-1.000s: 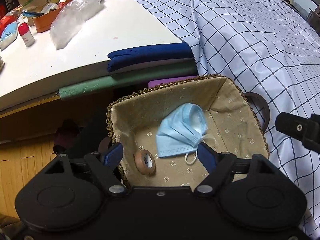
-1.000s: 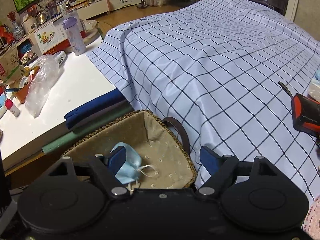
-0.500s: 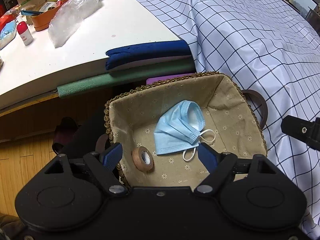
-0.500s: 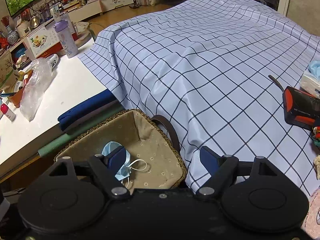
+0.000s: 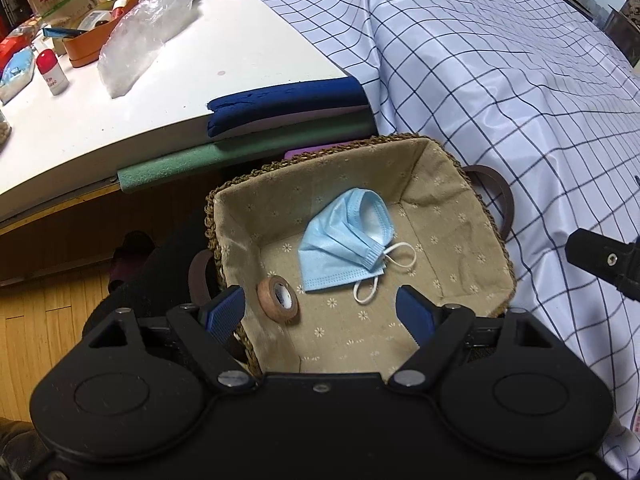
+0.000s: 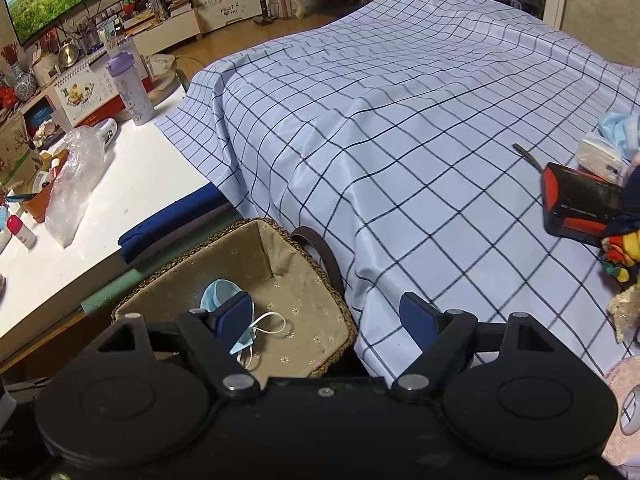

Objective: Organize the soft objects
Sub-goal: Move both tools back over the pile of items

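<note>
A woven basket (image 5: 452,168) with a beige flowered lining stands at the edge of the checked cloth (image 5: 500,80). Inside it lie a folded blue face mask (image 5: 340,244) and a small brown tape roll (image 5: 278,299). My left gripper (image 5: 320,314) hangs open above the basket's near side, with nothing between its fingers. My right gripper (image 6: 334,314) is open and empty too, over the basket's right rim (image 6: 320,268) and the cloth (image 6: 400,120). The mask (image 6: 218,294) shows partly behind its left finger. More soft items, a blue mask (image 6: 618,130) and colourful fabric (image 6: 620,252), lie at the far right.
Folded blue (image 5: 288,100) and green (image 5: 240,148) foam mats stick out from under the white table (image 5: 180,68), which holds a plastic bag (image 5: 144,32), bottles and boxes. A black and orange device (image 6: 580,200) lies on the cloth at right. The other gripper's tip (image 5: 600,258) shows at right.
The right wrist view has shifted to the right along the cloth, bringing the device and soft items at the right edge further in. The left gripper has barely moved.
</note>
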Demonstrator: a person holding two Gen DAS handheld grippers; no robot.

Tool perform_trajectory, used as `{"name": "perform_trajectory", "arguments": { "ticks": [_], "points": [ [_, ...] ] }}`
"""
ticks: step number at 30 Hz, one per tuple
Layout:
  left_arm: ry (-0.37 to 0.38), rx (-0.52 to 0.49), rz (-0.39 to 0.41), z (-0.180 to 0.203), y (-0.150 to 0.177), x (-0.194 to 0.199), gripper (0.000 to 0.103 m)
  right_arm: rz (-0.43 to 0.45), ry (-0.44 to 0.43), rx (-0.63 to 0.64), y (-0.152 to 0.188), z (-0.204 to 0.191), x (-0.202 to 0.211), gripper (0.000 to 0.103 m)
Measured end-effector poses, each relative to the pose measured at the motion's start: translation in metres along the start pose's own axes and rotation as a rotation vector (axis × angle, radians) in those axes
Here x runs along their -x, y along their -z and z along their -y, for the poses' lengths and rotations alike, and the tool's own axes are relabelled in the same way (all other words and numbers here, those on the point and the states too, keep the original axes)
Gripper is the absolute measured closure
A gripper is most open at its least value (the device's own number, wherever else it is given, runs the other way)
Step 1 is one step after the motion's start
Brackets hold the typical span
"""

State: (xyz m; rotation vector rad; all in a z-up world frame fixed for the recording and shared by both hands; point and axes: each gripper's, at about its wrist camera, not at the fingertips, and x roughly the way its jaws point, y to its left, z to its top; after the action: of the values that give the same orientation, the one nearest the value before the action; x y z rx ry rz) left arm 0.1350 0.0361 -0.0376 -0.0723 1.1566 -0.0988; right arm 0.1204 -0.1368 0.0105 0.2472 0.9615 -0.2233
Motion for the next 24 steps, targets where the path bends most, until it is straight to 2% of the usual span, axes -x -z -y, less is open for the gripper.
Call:
{"name": "perform_trajectory", "arguments": {
  "ticks": [8, 15, 21, 23, 24],
  "points": [
    [0.024, -0.068, 0.018, 0.026, 0.016, 0.024, 0.025, 0.042, 0.004, -0.046, 0.011, 0.029, 0.028, 0.022],
    [0.073, -0.183, 0.026, 0.067, 0.040, 0.048, 0.025, 0.107, 0.039, -0.120, 0.028, 0.076, 0.066, 0.021],
    [0.132, -0.272, 0.019, 0.106, 0.064, 0.068, 0.025, 0.200, 0.125, -0.199, 0.044, 0.129, 0.105, 0.017],
    [0.143, -0.299, 0.020, 0.118, 0.072, 0.074, 0.025, 0.233, 0.163, -0.227, 0.050, 0.148, 0.120, 0.008],
    [0.146, -0.312, 0.022, 0.123, 0.075, 0.078, 0.025, 0.250, 0.186, -0.243, 0.053, 0.158, 0.127, 0.008]
  ]
}}
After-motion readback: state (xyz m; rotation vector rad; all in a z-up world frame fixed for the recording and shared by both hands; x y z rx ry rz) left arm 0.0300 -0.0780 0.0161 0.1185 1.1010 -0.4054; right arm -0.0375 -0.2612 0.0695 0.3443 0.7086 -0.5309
